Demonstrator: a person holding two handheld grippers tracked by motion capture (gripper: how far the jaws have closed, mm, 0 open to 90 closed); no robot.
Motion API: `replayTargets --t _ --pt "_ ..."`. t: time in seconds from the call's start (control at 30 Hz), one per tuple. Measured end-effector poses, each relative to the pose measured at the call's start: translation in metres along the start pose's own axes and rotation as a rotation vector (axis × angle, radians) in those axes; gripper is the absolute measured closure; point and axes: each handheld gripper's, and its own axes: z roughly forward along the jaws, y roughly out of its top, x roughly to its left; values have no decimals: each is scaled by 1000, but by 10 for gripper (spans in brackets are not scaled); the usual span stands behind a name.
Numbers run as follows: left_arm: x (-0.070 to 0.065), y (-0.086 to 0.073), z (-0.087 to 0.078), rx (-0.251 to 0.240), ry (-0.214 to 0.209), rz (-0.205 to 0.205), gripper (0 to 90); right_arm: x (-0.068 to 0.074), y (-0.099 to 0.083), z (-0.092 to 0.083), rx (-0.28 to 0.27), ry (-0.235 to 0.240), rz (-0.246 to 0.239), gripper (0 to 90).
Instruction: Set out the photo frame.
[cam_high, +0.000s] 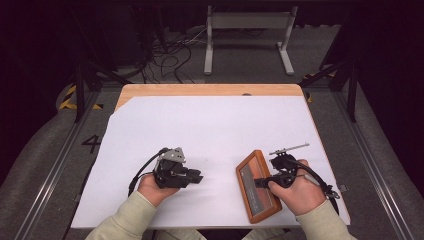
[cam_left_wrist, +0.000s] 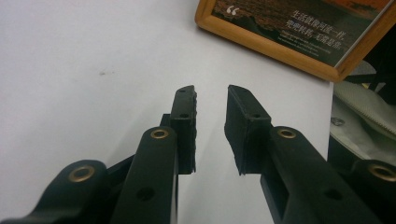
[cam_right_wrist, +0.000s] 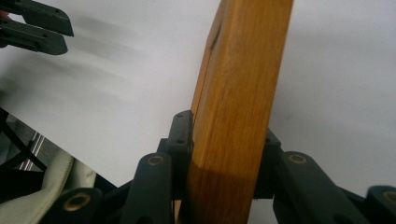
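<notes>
I count two hand-held grippers, one in each of my two hands: the left hand-held gripper (cam_high: 196, 176) with its two jaws apart and nothing between them, and the right hand-held gripper (cam_high: 261, 182) with its two jaws pressed on either side of a wooden edge. There is one frame (cam_high: 258, 186), one desk (cam_high: 210, 90) and one white sheet (cam_high: 210, 125) covering most of it. Beyond the desk I see one grey stand (cam_high: 248, 35) on two feet, and one tangle of cables (cam_high: 172, 57) on the floor.
</notes>
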Motion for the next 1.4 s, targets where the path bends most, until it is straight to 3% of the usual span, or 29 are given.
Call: replayTargets --t 0.13,0.23,0.37,0.4,0.5,0.53,0.57,0.6,0.63,0.8,0.83,0.93,0.97,1.13,1.23,1.4 --pt "-1 0 -1 -3 -4 -2 732 2 4 -1 3 2 -36 699" --pt "1 -1 -2 -9 -1 -7 732 5 12 -5 20 -21 -103 701" --pt "2 -3 -5 -12 9 -12 732 9 31 -11 30 20 -222 701" --pt "2 -3 -5 -12 9 -12 732 9 31 -11 30 20 -222 701" --pt "3 -8 -10 -19 18 -25 732 16 46 -11 43 30 -347 701" --pt "3 -8 -10 -19 18 -25 732 16 46 -11 43 30 -347 701" --pt "4 -10 -13 -24 23 -33 732 18 53 -11 53 33 -397 701" --pt "4 -13 -16 -27 28 -43 732 25 68 -8 87 43 -500 701" --pt "4 -15 -17 -29 30 -45 732 25 68 -8 87 43 -500 701" --pt "4 -27 -29 -40 60 -73 732 39 93 1 144 76 -692 702" --pt "4 -28 -30 -42 62 -79 732 44 99 5 158 88 -750 701" --pt "3 -35 -37 -50 80 -99 732 53 109 14 199 112 -829 701" --pt "3 -35 -37 -50 80 -99 733 53 109 14 199 112 -829 701" --pt "3 -42 -44 -59 99 -116 734 63 124 41 288 170 -1006 702" --pt "4 -45 -46 -62 103 -123 734 65 129 51 313 206 -1057 702" --pt "4 -46 -47 -65 103 -130 734 67 136 63 334 249 -1070 701"
